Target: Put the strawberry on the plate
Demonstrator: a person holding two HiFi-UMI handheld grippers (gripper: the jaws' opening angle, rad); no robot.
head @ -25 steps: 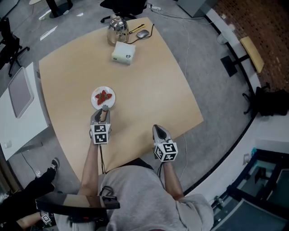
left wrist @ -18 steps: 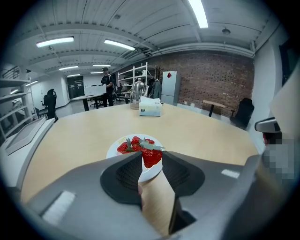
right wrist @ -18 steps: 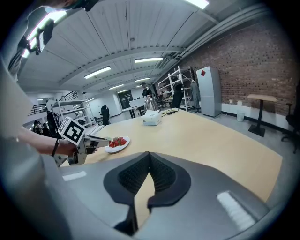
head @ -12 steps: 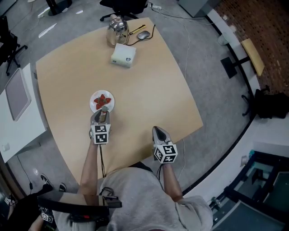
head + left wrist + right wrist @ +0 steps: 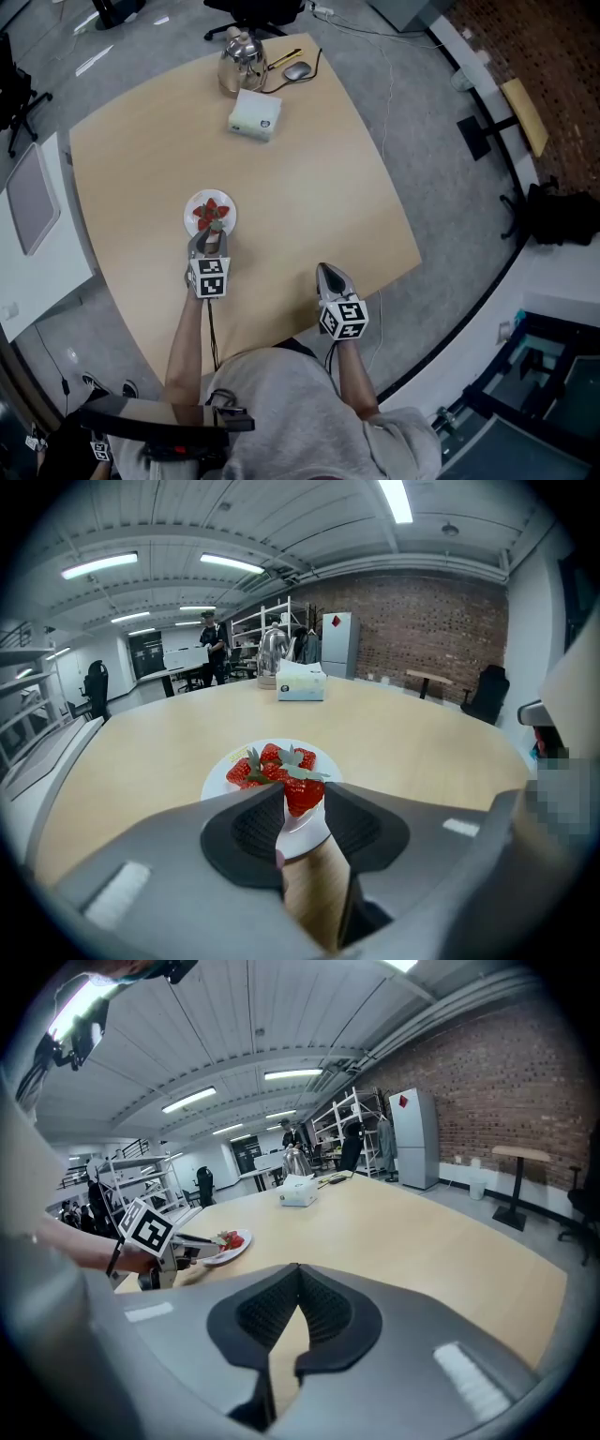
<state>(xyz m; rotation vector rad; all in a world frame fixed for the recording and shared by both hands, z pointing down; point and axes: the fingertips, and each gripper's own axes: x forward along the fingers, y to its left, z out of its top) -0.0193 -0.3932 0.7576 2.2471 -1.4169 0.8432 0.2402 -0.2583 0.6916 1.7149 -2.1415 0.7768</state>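
Note:
A small white plate [image 5: 196, 202] with several red strawberries [image 5: 212, 214] sits on the left half of the round wooden table. My left gripper [image 5: 212, 236] reaches over the plate's near rim. In the left gripper view its jaws [image 5: 302, 803] are shut on one strawberry [image 5: 302, 794], held over the near part of the plate [image 5: 217, 778], just in front of the other strawberries [image 5: 267, 764]. My right gripper [image 5: 328, 274] hovers at the table's near edge, apart from the plate; its jaws [image 5: 298, 1274] are shut with nothing between them.
A white tissue box [image 5: 255, 113], a metal kettle [image 5: 237, 58] and a computer mouse [image 5: 297, 69] stand at the table's far side. A white side table [image 5: 37, 244] stands to the left. The person's torso fills the bottom of the head view.
The left gripper's tips have crept a little further over the plate's near rim with the strawberry between them. The right gripper has stayed where it was.

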